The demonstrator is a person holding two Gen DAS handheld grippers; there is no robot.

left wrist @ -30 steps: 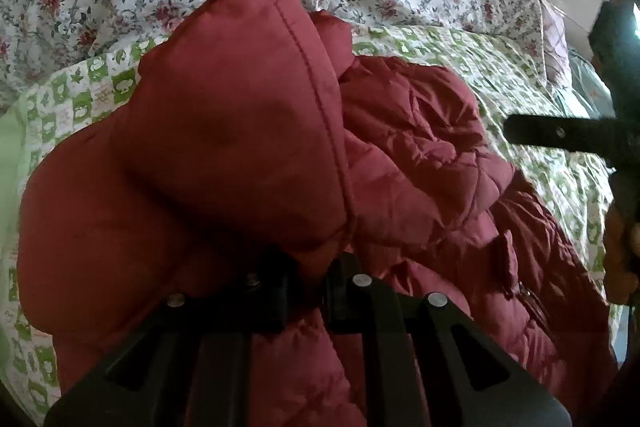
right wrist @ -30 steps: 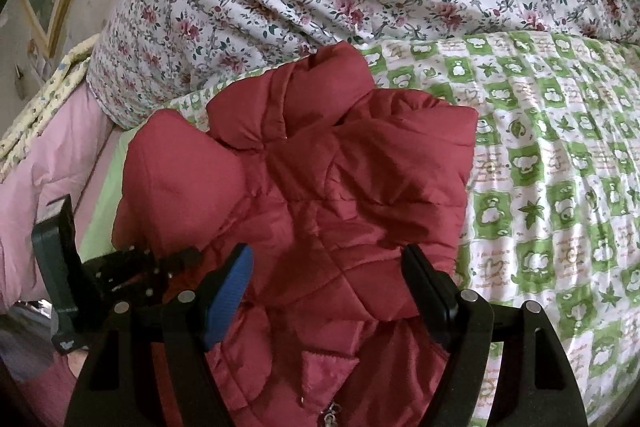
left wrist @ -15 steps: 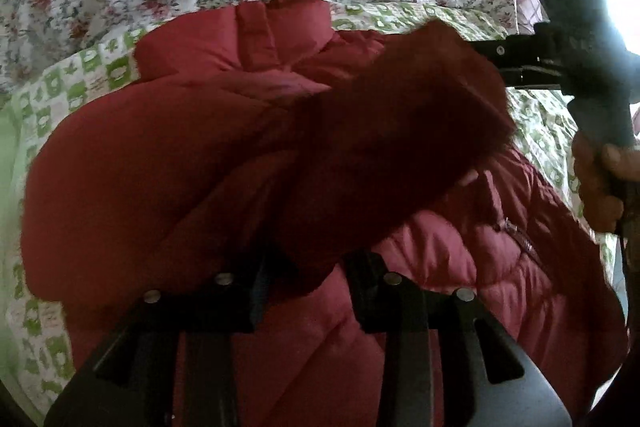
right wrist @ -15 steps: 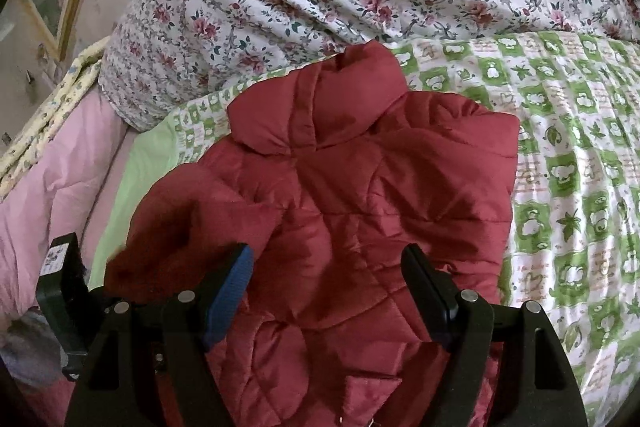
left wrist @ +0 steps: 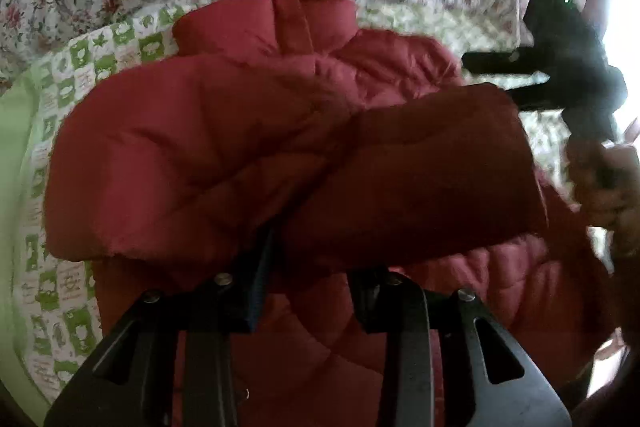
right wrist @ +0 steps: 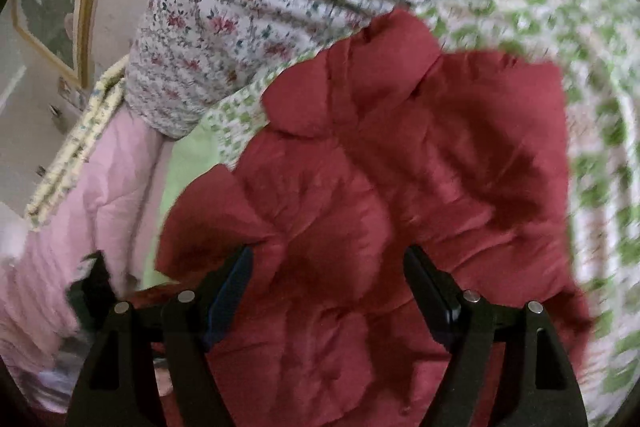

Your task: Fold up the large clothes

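Red quilted jacket [right wrist: 400, 187], sleeve folded across | left claw [left wrist: 308, 267] grasping sleeve [left wrist: 416, 183] | right claw [right wrist: 328, 279] released

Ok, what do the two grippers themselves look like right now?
Both are black plastic with silver screw heads. The left gripper and right gripper have blue pads on the jaws. A green light glows on the right unit. A bare hand grips it.

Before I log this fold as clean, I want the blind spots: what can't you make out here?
- Left claw fingertips: left wrist view, buried under the red jacket sleeve, so its grip is unclear.
- Jacket hem: both views, cut off by the bottom edge and claw frames.
- Green checked sheet: right wrist view, pattern smeared by motion blur.
- Right claw: open over the jacket; contact beneath cannot be judged.
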